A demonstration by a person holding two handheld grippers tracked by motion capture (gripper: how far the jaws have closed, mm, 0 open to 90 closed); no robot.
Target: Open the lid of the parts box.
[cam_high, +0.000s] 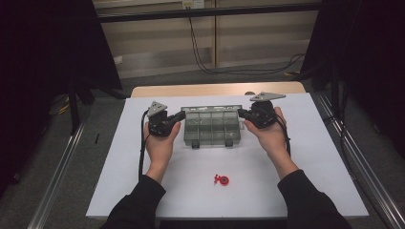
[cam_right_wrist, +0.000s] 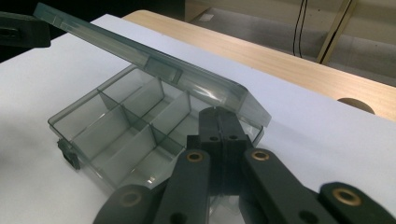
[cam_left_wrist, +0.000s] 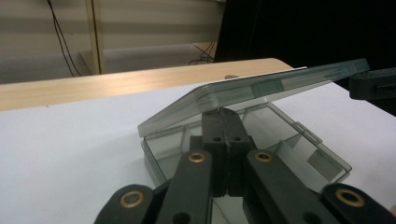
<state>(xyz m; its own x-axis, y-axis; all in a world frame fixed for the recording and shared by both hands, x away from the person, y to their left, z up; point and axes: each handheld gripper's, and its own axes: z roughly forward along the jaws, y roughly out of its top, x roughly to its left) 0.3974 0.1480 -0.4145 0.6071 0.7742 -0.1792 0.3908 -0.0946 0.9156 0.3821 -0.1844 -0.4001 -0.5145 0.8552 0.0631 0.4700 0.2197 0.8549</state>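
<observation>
1. A clear plastic box (cam_high: pixel 211 128) with divided compartments sits near the far edge of the table (cam_high: pixel 296 191), its lid (cam_left_wrist: pixel 261 91) raised at a slant.
2. The left claw (cam_high: pixel 182 115) and right claw (cam_high: pixel 240 113), both pressed together, apparently prop the lid's ends.
3. A small red part (cam_high: pixel 221 180) lies near the front edge.

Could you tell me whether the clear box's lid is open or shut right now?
Partly open: the lid slants up off the box with a gap above the compartments, the shut left gripper and right gripper under its ends.
</observation>
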